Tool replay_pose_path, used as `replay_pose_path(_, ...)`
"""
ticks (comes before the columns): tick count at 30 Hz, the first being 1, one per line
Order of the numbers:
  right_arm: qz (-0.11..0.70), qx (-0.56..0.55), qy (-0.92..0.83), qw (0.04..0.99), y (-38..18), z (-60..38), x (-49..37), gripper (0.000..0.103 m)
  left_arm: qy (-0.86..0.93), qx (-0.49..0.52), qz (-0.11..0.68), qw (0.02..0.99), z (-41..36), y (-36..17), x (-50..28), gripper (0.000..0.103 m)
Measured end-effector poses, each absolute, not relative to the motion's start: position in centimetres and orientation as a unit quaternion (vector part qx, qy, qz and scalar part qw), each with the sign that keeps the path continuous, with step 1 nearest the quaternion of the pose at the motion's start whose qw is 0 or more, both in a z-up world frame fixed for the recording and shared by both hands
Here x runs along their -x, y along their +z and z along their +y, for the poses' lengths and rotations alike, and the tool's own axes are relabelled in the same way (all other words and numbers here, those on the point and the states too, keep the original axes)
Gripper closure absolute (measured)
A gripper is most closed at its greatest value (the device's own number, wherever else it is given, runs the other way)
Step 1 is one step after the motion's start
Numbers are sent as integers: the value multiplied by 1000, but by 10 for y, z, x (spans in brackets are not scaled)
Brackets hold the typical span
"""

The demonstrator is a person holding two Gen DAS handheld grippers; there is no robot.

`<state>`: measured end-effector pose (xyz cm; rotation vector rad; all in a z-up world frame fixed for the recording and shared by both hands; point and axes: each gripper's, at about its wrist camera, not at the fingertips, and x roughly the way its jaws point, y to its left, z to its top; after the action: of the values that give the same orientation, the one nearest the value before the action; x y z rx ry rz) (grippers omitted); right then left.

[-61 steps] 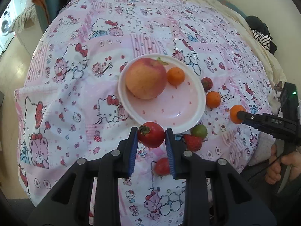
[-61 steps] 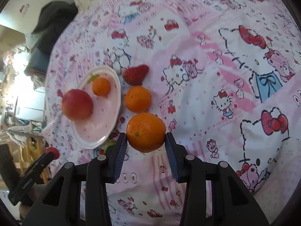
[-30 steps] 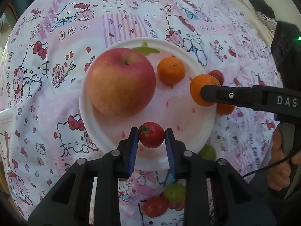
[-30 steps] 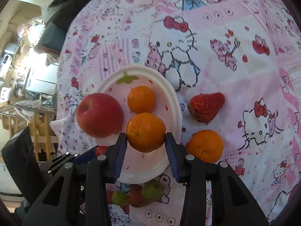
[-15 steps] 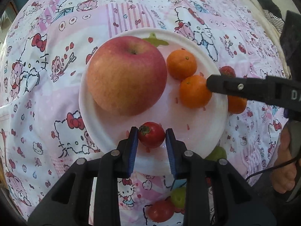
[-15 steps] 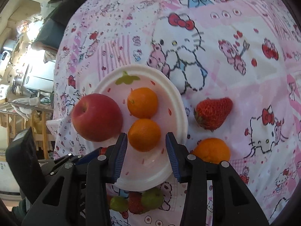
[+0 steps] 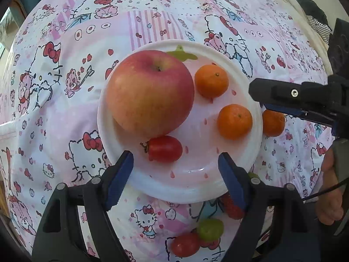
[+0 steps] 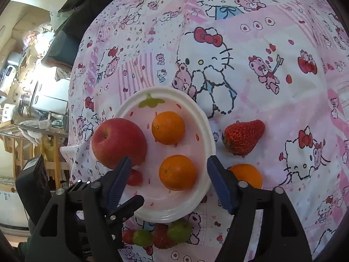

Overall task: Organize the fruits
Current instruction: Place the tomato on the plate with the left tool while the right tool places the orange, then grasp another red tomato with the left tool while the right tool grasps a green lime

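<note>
Both grippers spread wide and empty over a fruit plate on a patterned cloth.

The plate [image 7: 257, 128] is white, glossy and round-rimmed, printed with pink drops and a green leaf mark. On it lie four fruits: one large smooth apple [image 7: 150, 90], red shading to yellow; two dimpled oranges [image 7: 211, 80] [image 7: 235, 121]; one shiny oval tomato [image 7: 164, 148], touching the apple's underside. The left gripper [image 7: 175, 172] hangs over the plate's near rim, jaws parted, tomato between but apart from them. The right gripper [image 8: 169, 179] is likewise parted around the nearer orange, untouched. Off the plate on the cloth [image 8: 261, 65]: one orange [image 8: 246, 174], one seeded strawberry [image 8: 243, 136], and a near-edge cluster of small red and green fruits [image 8: 161, 234], count unclear.
</note>
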<state>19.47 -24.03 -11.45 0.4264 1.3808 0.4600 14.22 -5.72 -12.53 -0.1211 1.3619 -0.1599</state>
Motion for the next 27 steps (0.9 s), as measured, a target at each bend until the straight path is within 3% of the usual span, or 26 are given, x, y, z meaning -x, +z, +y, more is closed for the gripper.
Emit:
replay_pose_path(10, 613, -200, 204, 737, -107, -250, -196, 28, -85, 52, 619, 779, -61, -115, -136, 26)
replay_pose_path(27, 540, -218, 189, 790, -44, -276, -148, 28, -62, 60, 562, 822, -34, -70, -94, 26)
